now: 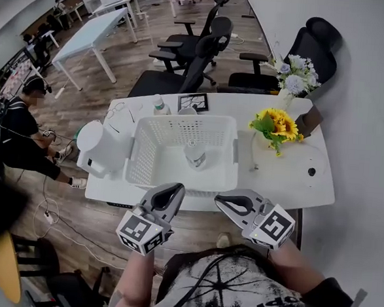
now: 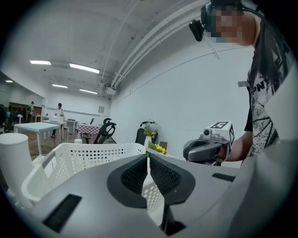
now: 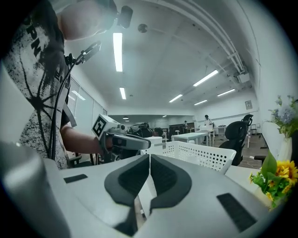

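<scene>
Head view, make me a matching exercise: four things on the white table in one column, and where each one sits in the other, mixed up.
Things:
1. white basket
2. sunflowers
3. tall white canister
4. small white container

Places:
A. inside the basket
B. right of the basket
C. left of the basket
D. middle of the table

Pairs: 1-D, 2-B, 3-C, 4-A

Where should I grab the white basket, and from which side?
Probably its near long rim, from above on the person's side: the white basket stands open-topped, and that thin upright wall leaves room for one claw finger on each side.
</scene>
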`<act>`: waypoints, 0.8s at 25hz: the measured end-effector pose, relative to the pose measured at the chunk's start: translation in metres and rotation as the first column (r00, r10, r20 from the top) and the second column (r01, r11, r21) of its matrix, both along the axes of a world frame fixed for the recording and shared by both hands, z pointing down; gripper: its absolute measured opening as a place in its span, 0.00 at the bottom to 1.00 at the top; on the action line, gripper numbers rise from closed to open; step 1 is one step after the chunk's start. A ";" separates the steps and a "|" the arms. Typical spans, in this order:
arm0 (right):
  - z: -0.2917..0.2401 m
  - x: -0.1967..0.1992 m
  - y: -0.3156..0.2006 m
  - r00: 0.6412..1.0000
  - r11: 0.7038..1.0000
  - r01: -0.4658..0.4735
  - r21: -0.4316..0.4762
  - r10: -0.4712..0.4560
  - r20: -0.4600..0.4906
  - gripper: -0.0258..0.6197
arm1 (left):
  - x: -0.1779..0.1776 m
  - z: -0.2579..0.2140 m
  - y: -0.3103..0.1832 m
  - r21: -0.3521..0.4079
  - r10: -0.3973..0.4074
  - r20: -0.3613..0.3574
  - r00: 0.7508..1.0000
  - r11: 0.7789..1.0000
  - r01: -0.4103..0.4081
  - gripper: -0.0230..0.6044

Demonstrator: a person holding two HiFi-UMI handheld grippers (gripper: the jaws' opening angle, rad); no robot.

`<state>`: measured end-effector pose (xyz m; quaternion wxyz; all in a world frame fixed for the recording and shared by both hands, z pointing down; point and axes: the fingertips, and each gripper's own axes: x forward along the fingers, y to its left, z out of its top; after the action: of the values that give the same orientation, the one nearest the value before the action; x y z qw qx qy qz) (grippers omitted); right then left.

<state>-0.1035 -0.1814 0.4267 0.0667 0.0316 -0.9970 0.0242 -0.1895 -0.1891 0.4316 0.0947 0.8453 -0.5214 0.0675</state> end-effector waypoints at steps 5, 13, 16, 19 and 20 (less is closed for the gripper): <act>-0.009 0.014 -0.010 0.999 1.000 0.018 0.005 -0.018 0.028 0.08 | 0.001 -0.016 -0.019 -0.001 -0.020 0.053 0.998 1.000 0.020 0.06; -0.019 0.032 -0.031 0.996 0.999 0.018 -0.037 -0.015 0.086 0.08 | 0.009 -0.029 -0.050 -0.041 -0.016 0.143 0.990 0.999 0.022 0.06; -0.019 0.036 -0.037 0.997 0.999 0.008 -0.035 -0.005 0.081 0.08 | 0.012 -0.033 -0.063 -0.059 0.011 0.184 0.983 0.998 -0.001 0.11; -0.021 0.037 -0.040 0.997 0.999 0.000 -0.037 0.003 0.081 0.08 | 0.012 -0.033 -0.079 -0.084 0.037 0.238 0.971 0.996 -0.017 0.16; -0.021 0.038 -0.041 0.997 0.999 -0.004 -0.036 0.007 0.082 0.08 | 0.011 -0.032 -0.084 -0.094 0.043 0.254 0.966 0.995 -0.019 0.17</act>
<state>-0.0659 -0.2223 0.4058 0.0261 0.0321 -0.9982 0.0434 -0.1784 -0.2731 0.3996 0.0637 0.8325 -0.5123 0.2012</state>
